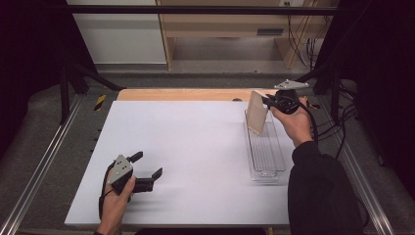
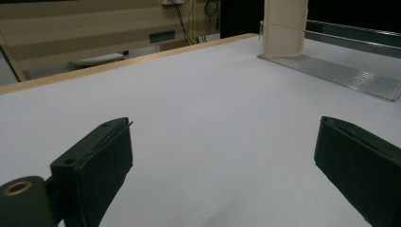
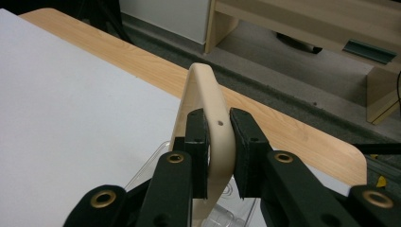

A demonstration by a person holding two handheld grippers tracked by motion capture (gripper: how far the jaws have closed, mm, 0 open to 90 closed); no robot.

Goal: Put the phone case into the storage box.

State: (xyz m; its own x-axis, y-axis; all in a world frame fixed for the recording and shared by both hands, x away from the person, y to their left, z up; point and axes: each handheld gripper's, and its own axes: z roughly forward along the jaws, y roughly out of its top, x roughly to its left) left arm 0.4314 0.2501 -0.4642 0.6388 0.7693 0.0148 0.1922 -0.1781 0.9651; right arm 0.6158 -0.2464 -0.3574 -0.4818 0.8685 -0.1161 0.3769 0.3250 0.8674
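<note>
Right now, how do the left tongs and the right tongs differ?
The left tongs stand wide open with nothing between them; the right tongs are shut on the edge of a beige board. The left tongs sit low over the white table, near its front; the right tongs are raised above the clear tray. Both are hand-held, with black jaws.

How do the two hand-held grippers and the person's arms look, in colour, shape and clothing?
Each hand-held gripper, left and right, is black with two flat rectangular jaws, brass-coloured rivets at the joints, a grey three-cornered plate on top and a trailing black cable. The right arm wears a black long sleeve.
</note>
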